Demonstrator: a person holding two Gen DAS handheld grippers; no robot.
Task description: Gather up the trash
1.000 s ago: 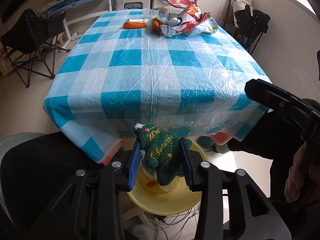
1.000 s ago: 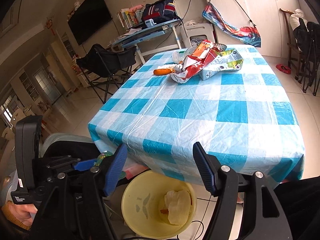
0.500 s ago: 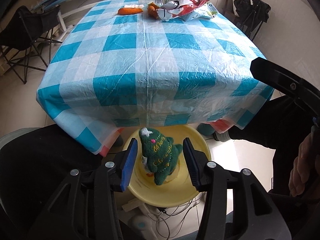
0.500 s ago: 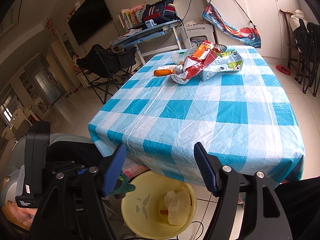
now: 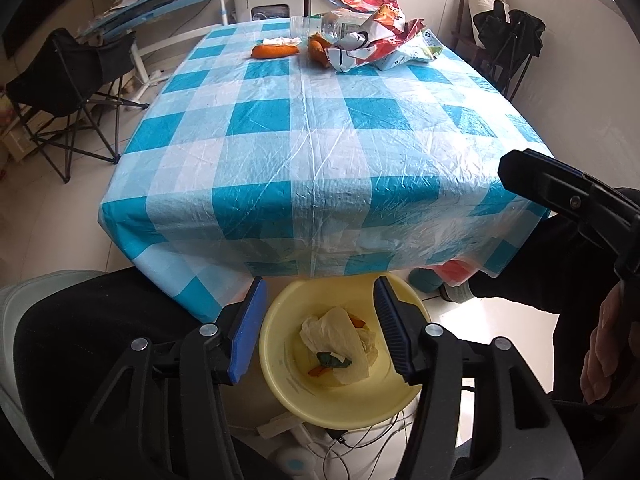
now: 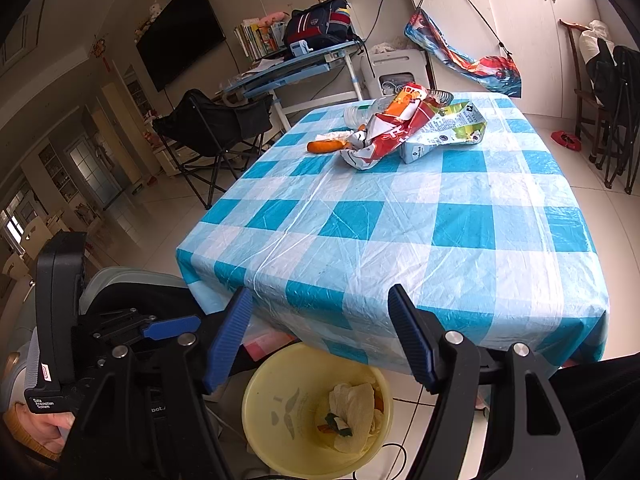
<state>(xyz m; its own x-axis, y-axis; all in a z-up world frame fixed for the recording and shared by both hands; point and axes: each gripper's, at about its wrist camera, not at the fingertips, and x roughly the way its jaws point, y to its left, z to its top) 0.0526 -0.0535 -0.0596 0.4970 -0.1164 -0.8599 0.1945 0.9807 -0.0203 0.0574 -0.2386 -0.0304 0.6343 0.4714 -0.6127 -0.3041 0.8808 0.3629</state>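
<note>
The left gripper (image 5: 318, 330) hangs over the yellow bin (image 5: 280, 364) on the floor. Its jaws have just been opening and now stand wide with nothing between them. Down in the bin lies the green toy (image 5: 334, 359), on top of some crumpled white paper (image 5: 340, 334). A bit of orange peel shows beside it.

The right gripper (image 6: 320, 336) is near the same bin (image 6: 264, 392), a little to the side. Its jaws are wide too, and they hold nothing. A hand (image 5: 604, 348) is at the right edge of the left view, on the handle of the right gripper.

Past the bin is the desk (image 5: 320, 152), with a blue and white checked cloth on it. The near part of the cloth is bare. At the far end sits more trash: an orange peel (image 5: 275, 50), a white tissue (image 5: 282, 41), a clear bottle (image 5: 320, 26), a red snack bag (image 6: 390, 132) and a green and white carton (image 6: 444, 134). They lie close together, and the bag rests on the carton.

A black folding chair (image 5: 60, 76) stands left of the desk.
</note>
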